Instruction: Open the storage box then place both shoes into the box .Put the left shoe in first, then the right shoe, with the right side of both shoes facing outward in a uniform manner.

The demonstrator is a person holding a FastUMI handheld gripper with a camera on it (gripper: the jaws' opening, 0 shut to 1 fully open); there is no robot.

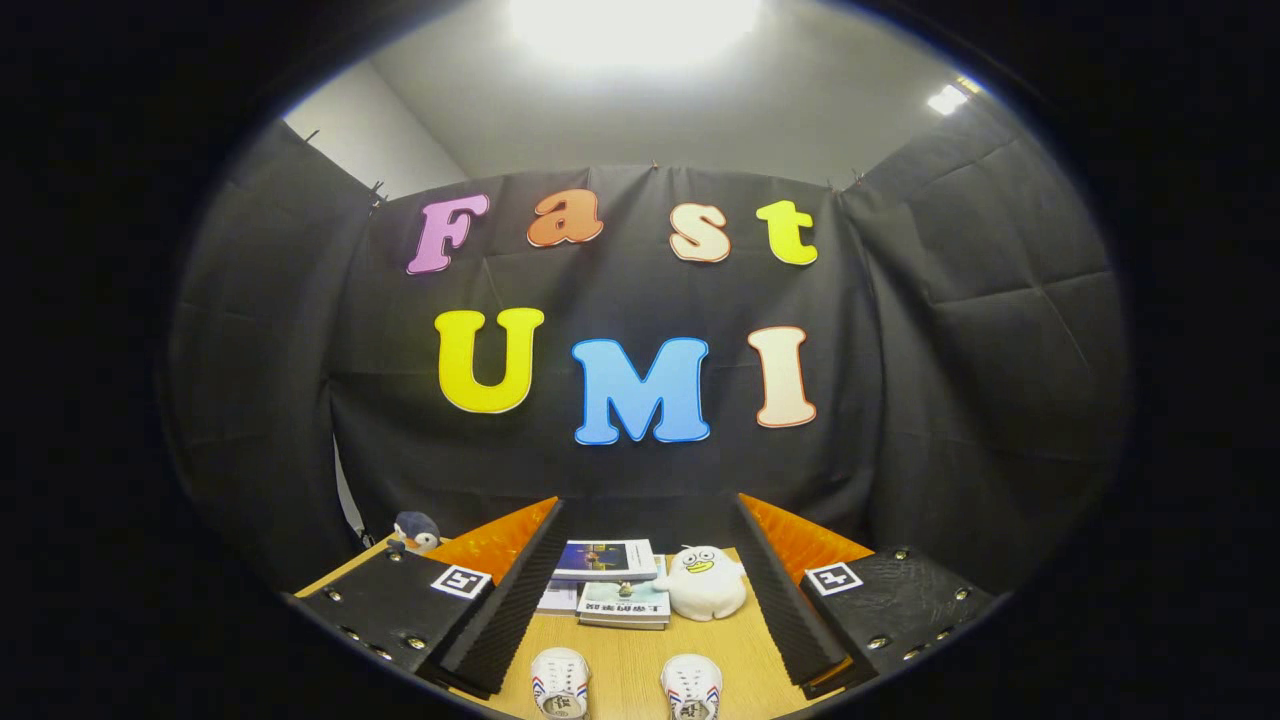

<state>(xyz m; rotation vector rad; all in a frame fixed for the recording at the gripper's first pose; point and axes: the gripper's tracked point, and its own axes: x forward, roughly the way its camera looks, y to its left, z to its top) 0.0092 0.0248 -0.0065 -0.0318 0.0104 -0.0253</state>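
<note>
Standing wide apart, the jaws of the gripper [640, 625] hold nothing, with bare wooden table [625, 655] between them. On this table, both shoes lie between the fingers, toes toward the camera: left shoe [560, 683] and right shoe [692, 688], a free strip between them. Beyond the shoes are stacked books [610, 585], touching a white plush duck [706, 583]. A plush penguin [417, 532] sits at the table's far left edge.

Gripper [640, 610] held level, low in frame, jaws spread wide apart; left finger [505, 620] lower left, right finger [785, 610] lower right, nothing gripped between.
</note>
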